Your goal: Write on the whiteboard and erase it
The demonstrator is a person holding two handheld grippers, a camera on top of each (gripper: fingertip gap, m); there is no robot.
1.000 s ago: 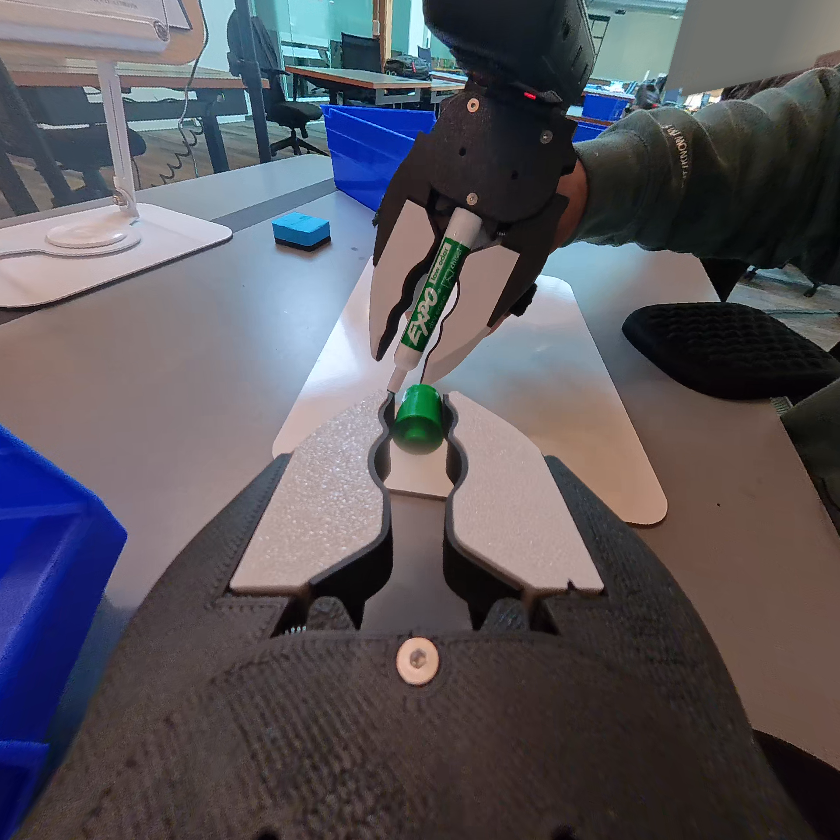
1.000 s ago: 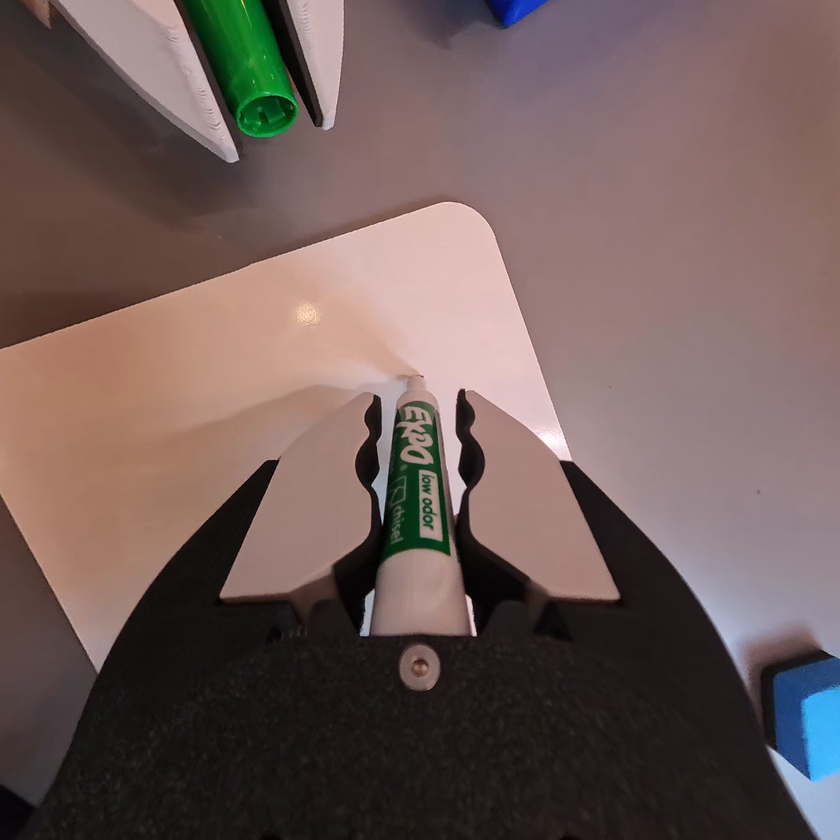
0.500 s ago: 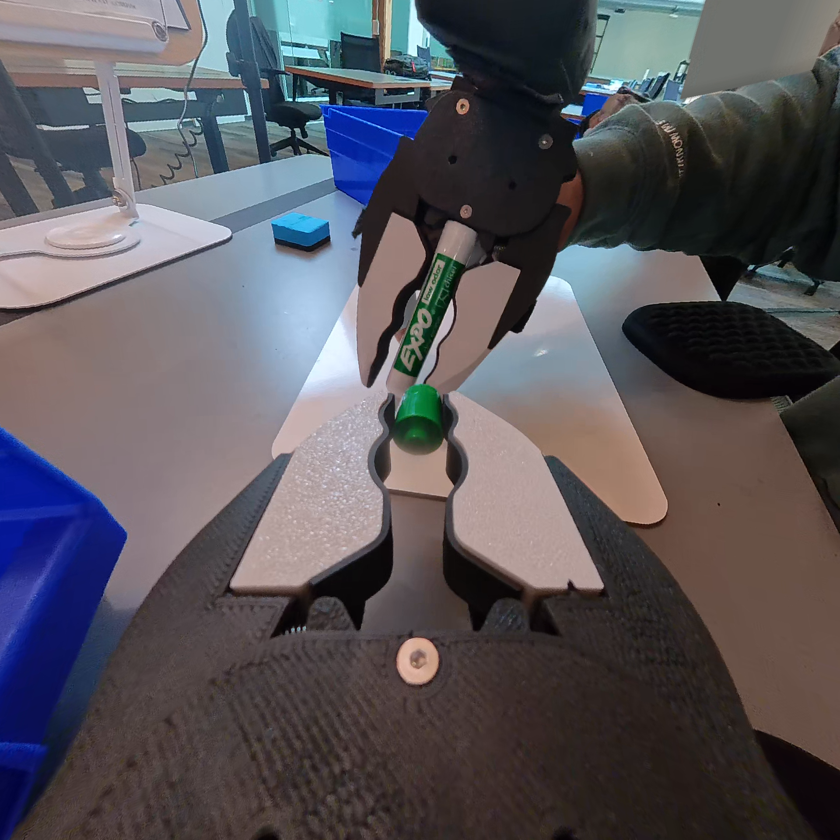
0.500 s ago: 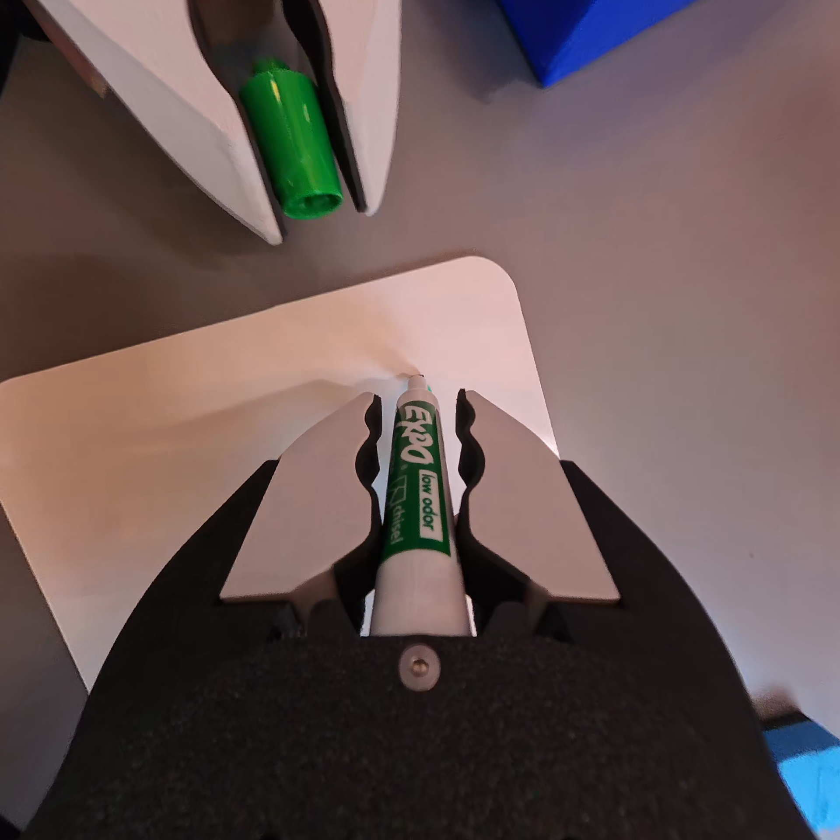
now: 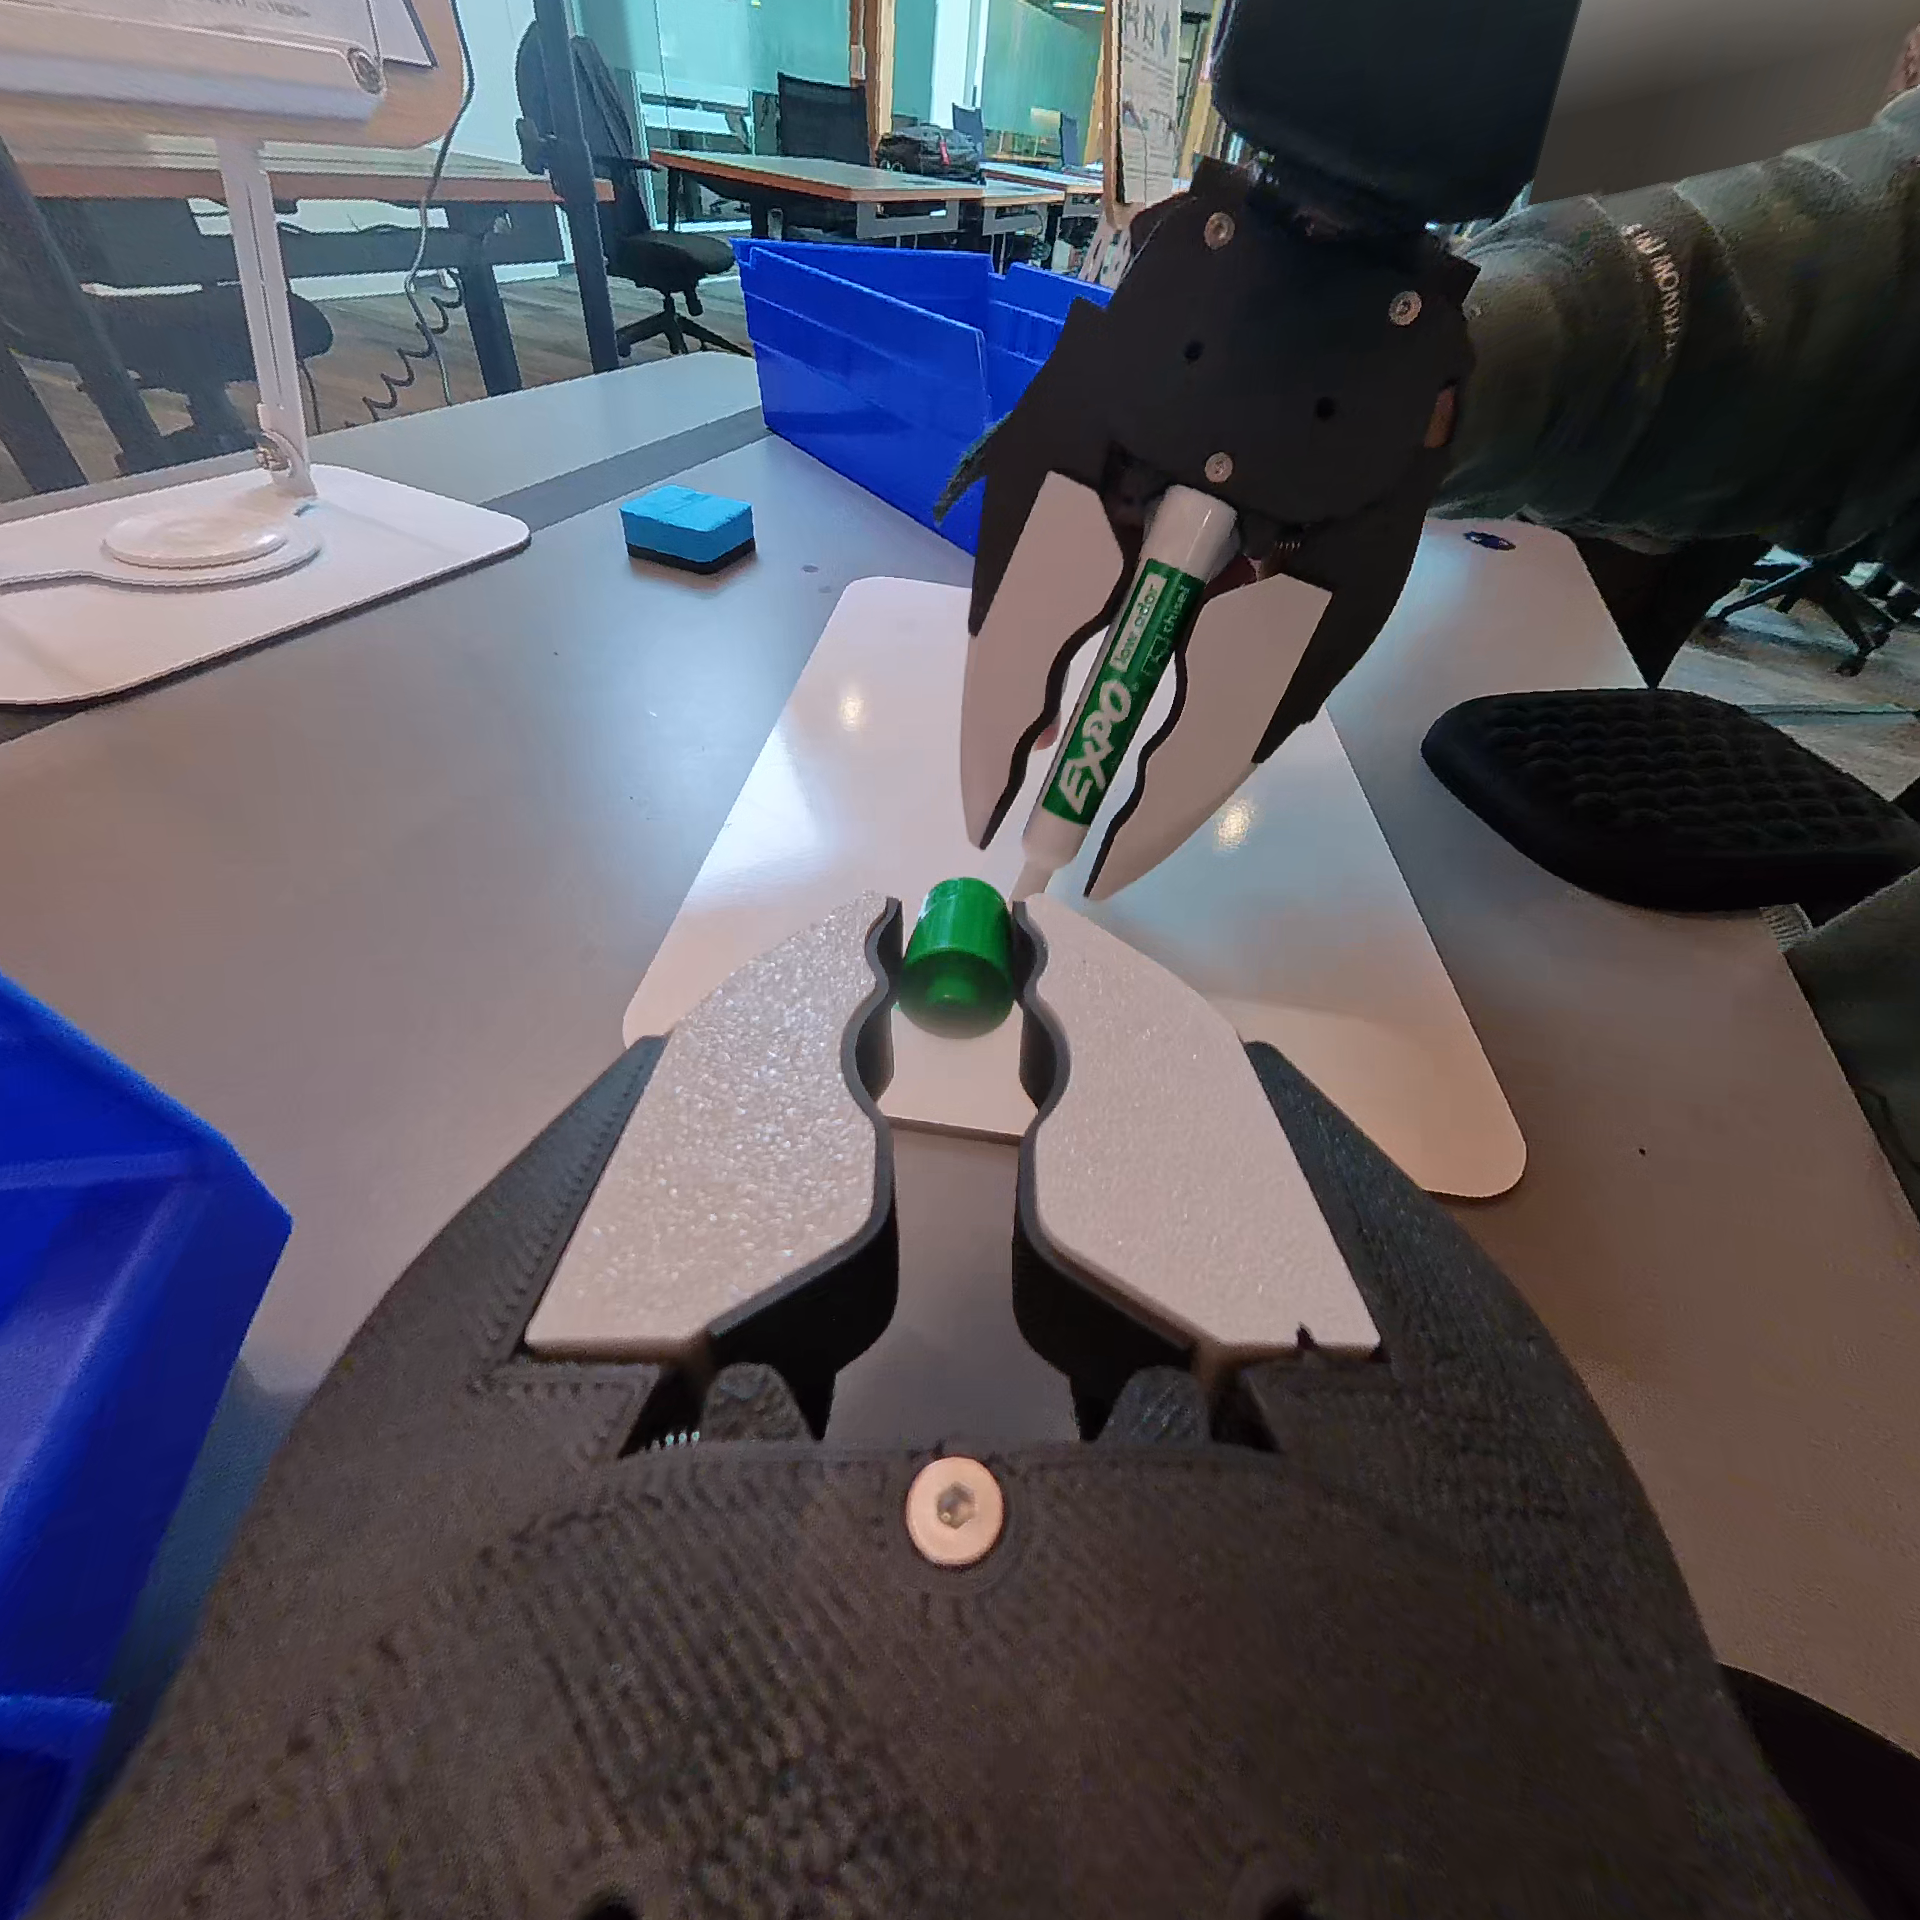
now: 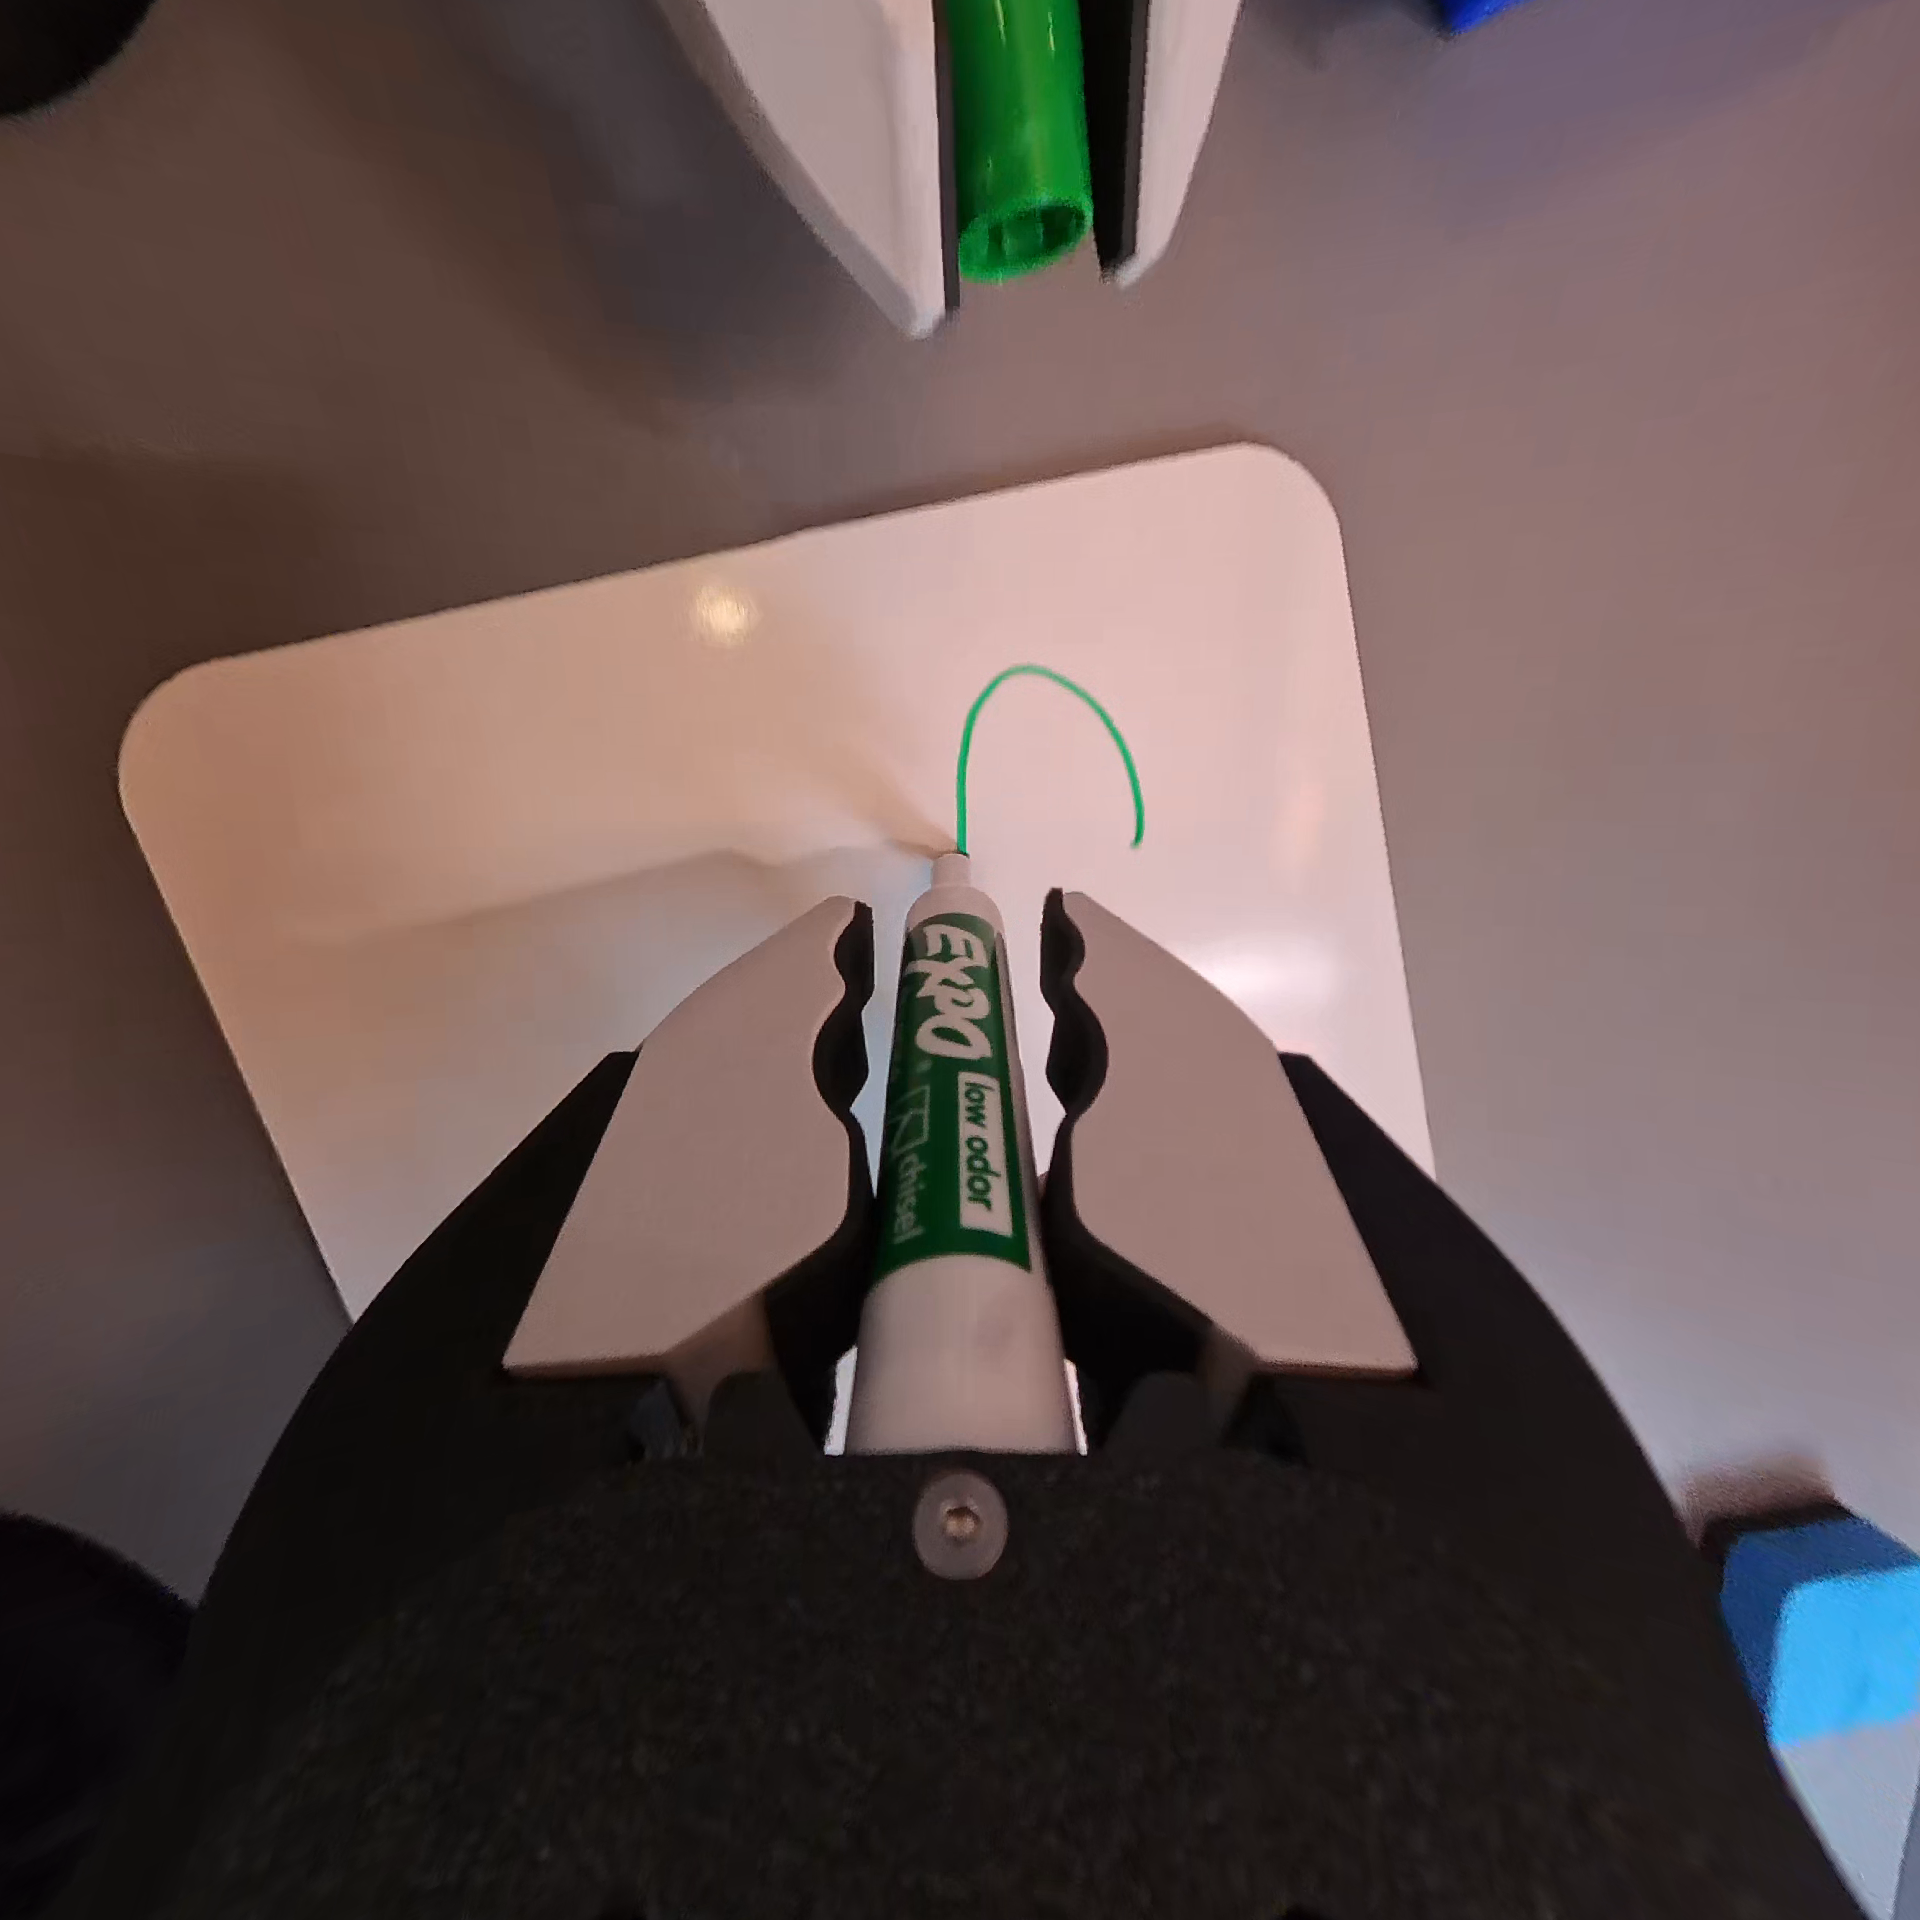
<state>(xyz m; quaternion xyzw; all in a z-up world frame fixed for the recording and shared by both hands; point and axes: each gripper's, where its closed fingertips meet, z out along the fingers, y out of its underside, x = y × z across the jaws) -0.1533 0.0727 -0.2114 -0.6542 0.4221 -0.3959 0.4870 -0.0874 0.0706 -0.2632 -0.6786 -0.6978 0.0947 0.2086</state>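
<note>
The right claw (image 6: 954, 914) is clamped around a green-labelled white marker (image 6: 951, 1174), whose barrel runs up between the two pale fingers (image 6: 727, 1174) with its tip touching the whiteboard (image 6: 520, 831). From that tip a thin green line (image 6: 1039, 707) arcs up and over to the right, ending free on the board — an open hook shape. The whiteboard, white with rounded corners, lies flat on the grey tabletop (image 5: 364, 831). In the left wrist view the left claw (image 5: 956, 914) grips the marker's green cap (image 5: 956, 971) near its fingertips, held just above the board's near edge, with the marker tip just beside it. A blue eraser block (image 5: 688, 525) sits on the tabletop beyond the board's far left corner, apart from it. Blue bins (image 5: 862, 364) stand farther back — and a green sleeve (image 5: 1714, 343) reaches in from the right behind the right claw.
</note>
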